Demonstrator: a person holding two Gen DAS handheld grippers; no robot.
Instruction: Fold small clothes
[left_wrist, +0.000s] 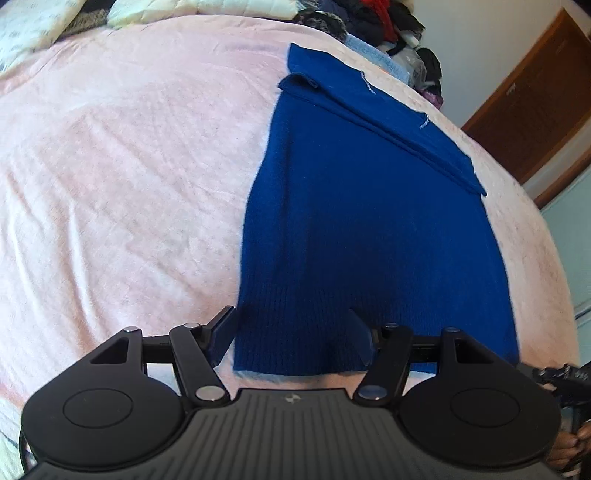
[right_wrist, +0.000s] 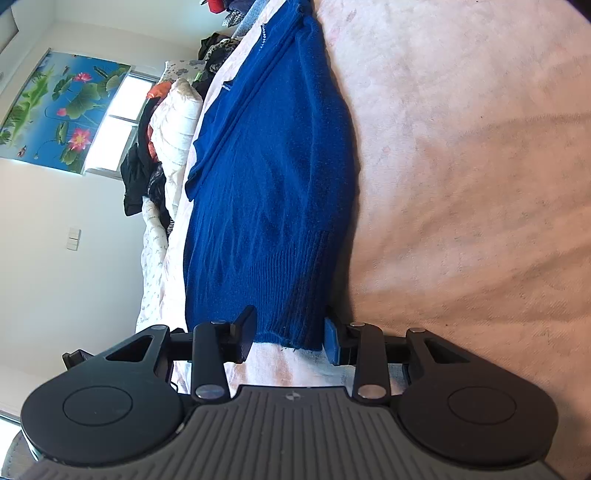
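A pink bedspread (left_wrist: 129, 166) carries the blue knit sweater (left_wrist: 369, 221), sleeves folded across its far end; both tools, left tool (left_wrist: 291, 339) and right tool (right_wrist: 290, 338), gape open astride the near ribbed hem (right_wrist: 288, 295); each should pinch every layer before lifting evenly.

blue sweaters (left_wrist: 369, 221): one is seen, laid flat
grippers: two are counted, left gripper (left_wrist: 291, 336) and right gripper (right_wrist: 290, 338)
pink bedspreads (left_wrist: 129, 166): one
lotus wall pictures (right_wrist: 62, 110): one
wooden doors (left_wrist: 535, 96): one
wall switches (right_wrist: 74, 238): one
clothes heaps (left_wrist: 369, 18): one, pieces can't be counted
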